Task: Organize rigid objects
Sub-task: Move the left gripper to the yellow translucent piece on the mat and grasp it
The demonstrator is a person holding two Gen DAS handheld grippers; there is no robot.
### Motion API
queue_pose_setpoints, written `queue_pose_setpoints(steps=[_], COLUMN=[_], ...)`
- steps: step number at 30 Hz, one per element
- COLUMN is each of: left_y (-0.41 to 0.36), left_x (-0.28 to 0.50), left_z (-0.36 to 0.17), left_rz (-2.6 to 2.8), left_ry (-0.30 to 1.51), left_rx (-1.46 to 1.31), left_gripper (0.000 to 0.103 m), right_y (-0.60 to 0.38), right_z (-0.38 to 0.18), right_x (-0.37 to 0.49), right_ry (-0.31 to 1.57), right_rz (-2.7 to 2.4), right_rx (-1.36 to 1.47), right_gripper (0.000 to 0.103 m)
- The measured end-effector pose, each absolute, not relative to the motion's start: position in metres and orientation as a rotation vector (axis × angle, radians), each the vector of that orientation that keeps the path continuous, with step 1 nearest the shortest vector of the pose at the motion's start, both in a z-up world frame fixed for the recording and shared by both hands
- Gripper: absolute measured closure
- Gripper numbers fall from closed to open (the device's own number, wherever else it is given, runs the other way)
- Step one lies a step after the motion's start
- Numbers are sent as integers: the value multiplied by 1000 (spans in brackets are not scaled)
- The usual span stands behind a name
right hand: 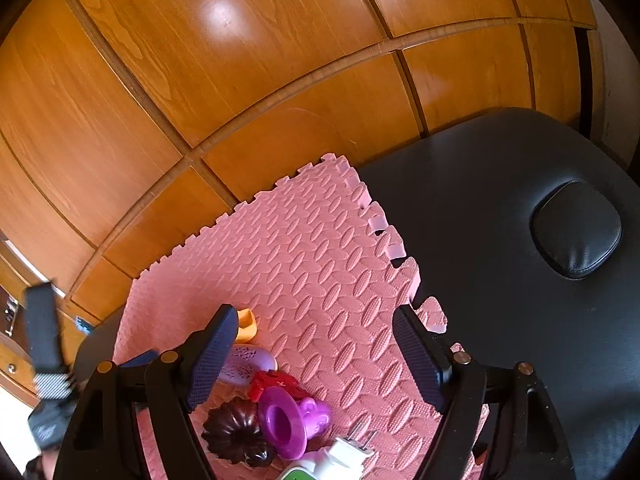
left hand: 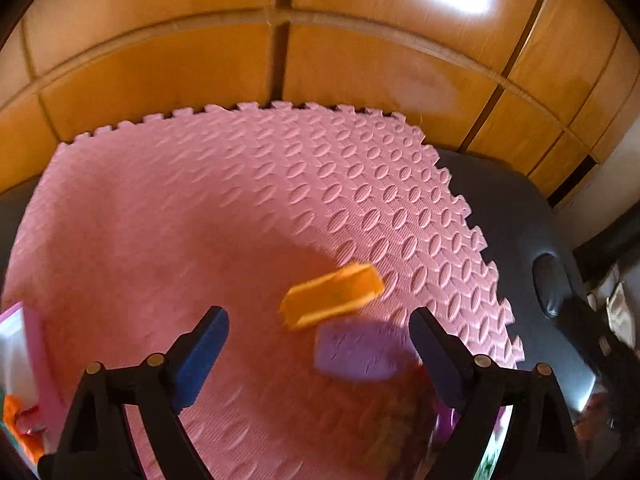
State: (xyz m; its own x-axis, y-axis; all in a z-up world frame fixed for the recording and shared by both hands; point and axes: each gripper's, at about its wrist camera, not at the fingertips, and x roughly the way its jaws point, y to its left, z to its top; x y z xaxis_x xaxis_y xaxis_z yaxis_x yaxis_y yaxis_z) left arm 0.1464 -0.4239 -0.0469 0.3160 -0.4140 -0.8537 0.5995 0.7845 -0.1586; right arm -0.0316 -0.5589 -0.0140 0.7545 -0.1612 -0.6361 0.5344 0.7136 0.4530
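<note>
Pink foam mat under both my grippers; left gripper and right gripper gape wide, holding nothing; orange block at my left's 12 o'clock, blurred

no readable text, brand, number or sign in either view; lilac oval plastic piece at about 7 o'clock in the right wrist view carries dark speckled marks, pattern only, no letters; white plug adapter with green patch at 6 o'clock shows no legible print; left wrist view motion-blurred, orange plastic piece and purple block unreadable
</note>
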Motion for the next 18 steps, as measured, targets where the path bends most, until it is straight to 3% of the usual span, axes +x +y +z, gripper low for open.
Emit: queue_pose_setpoints(steps=[6,8,18], left_y=[-454,-457,-395], left_x=[165,170,183], left_z=[-69,-77,-68], left_rz=[-650,-664,-587], left_ry=[1125,1149,1094], left_rx=[233,224,113], left_gripper=[12,36,37], right_y=[-559,-559,-563], right_z=[-15,-15,-19], right_x=[-29,-29,-28], right_ry=[609,611,625], right_rz=[-389,-389,-408], right_rx=[689,687,694], right_gripper=[22,22,22])
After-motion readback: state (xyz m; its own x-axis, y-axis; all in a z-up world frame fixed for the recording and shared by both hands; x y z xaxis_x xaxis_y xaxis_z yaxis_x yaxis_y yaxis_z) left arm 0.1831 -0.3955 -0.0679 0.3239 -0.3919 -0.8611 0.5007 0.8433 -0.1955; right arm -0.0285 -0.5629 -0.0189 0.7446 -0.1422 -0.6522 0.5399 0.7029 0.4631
